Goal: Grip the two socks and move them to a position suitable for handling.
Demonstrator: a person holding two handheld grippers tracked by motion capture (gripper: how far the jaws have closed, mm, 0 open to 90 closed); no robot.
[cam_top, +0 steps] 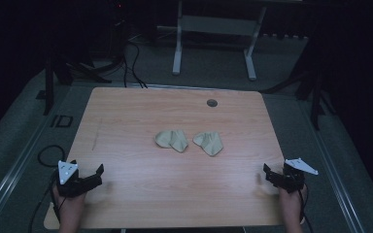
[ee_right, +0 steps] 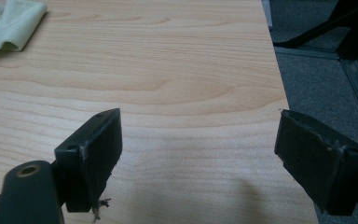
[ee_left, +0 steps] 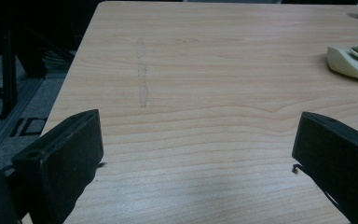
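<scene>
We have not yet begun: the left gripper [cam_top: 85, 178] at 8 o'clock and the right gripper [cam_top: 278, 177] at 4 o'clock rest with jaws spread, empty. The 2 crumpled cloths [cam_top: 172, 140] [cam_top: 209, 142] lie mid-table; next we likely reach inward toward 12 o'clock.

The right gripper [ee_right: 198, 158] hovers over the light wood-grain desk [ee_right: 168, 70] with its two black fingers [ee_right: 98, 154] spread wide apart and nothing between them. A crumpled pale green cloth [ee_right: 9, 23] lies at the upper left corner, well apart from the fingers.
</scene>
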